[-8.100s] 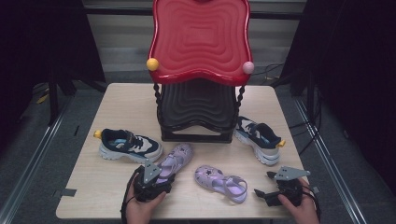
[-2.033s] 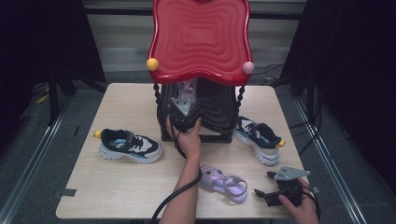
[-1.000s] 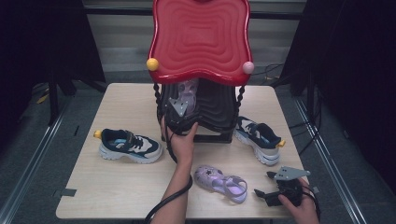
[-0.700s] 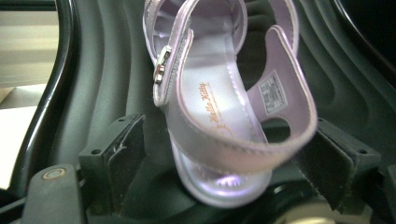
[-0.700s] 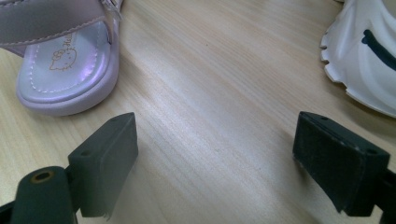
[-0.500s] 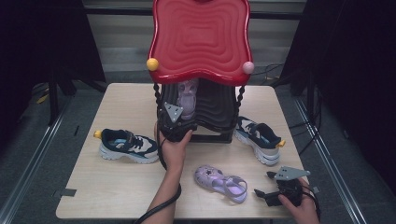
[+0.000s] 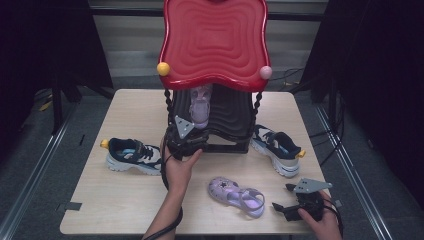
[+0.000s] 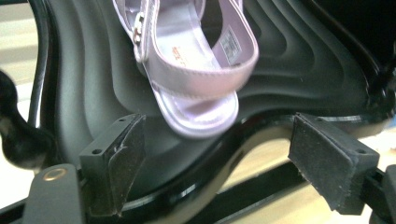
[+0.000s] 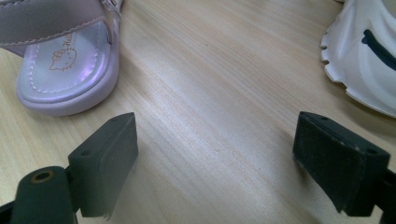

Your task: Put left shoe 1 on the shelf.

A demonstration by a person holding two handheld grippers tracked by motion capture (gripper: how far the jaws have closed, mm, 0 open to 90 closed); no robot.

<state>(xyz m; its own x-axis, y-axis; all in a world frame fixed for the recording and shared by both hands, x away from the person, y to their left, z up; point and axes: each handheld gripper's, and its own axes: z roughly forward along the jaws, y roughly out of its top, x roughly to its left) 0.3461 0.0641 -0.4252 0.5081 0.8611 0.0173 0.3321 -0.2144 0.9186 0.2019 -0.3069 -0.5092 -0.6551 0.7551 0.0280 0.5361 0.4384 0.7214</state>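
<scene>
Purple sandal is now sitting on the black lower shelf of the red-topped rack, heel toward the front edge, leaning up the ribbed back. A couple of seconds ago the left gripper was deep in the rack with it; now it's backing out, jaws spread wide and empty, sandal heel sitting free between them. Reading that as placement one done. Its mate is lying on the counter, near the right gripper, which is resting open, nothing held. Two sneakers are flanking the rack on the counter. Mate likely next.
</scene>
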